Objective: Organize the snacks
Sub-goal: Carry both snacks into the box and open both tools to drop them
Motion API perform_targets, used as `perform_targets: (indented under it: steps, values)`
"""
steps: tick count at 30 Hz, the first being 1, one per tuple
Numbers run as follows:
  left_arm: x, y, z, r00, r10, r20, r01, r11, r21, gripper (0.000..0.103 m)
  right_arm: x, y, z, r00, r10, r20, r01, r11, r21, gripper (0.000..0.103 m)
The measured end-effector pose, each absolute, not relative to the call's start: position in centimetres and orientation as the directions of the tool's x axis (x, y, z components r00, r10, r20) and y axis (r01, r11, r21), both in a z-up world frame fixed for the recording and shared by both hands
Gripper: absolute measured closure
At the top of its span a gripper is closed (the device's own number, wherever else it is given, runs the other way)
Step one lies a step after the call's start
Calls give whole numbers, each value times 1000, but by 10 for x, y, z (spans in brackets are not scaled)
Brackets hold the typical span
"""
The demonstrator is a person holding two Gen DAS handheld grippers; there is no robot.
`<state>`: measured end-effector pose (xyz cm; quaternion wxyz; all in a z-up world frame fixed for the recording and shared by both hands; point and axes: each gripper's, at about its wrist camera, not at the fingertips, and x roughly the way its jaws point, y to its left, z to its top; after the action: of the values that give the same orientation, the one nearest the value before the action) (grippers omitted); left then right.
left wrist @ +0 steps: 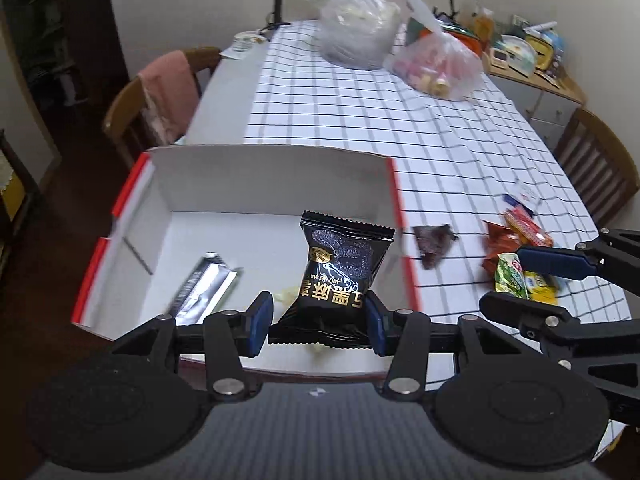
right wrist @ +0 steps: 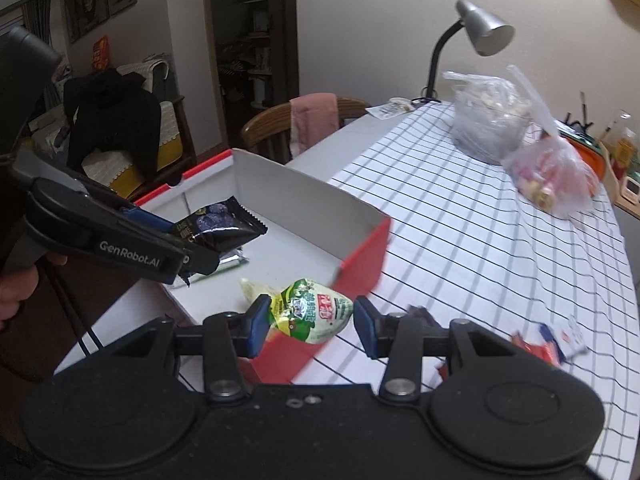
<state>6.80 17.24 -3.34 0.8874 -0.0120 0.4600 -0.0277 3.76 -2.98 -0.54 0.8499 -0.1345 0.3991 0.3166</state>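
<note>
My left gripper [left wrist: 320, 322] is shut on a black snack packet [left wrist: 340, 268] and holds it over the open white box with red sides [left wrist: 264, 180]. A silver wrapped bar [left wrist: 202, 286] and a pale snack lie inside the box. My right gripper [right wrist: 308, 326] is shut on a green and white snack pouch [right wrist: 310, 310], above the box's near red corner [right wrist: 360, 264]. From the right wrist view the left gripper [right wrist: 192, 254] with its black packet [right wrist: 218, 226] hangs over the box. The right gripper's pouch [left wrist: 510, 278] shows at the right of the left wrist view.
Loose snacks lie on the checked tablecloth [left wrist: 400, 120] right of the box: a dark brown packet [left wrist: 434, 246] and red and orange ones [left wrist: 520, 228]. Two plastic bags [left wrist: 360, 28] [left wrist: 440, 60] stand at the far end near a desk lamp [right wrist: 476, 32]. Wooden chairs [left wrist: 152, 100] flank the table.
</note>
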Motion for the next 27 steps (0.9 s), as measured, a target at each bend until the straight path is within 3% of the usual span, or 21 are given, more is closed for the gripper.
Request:
perform_targets:
  steps: [16, 27]
  values:
    - [111, 270, -57, 529, 23, -848, -40, 999, 2, 56, 89, 57, -59, 396, 360, -845, -622, 782, 42, 60]
    - [149, 280, -92, 441, 24, -897, 20, 999, 36, 56, 113, 83, -101, 328, 275, -904, -617, 787, 15, 60]
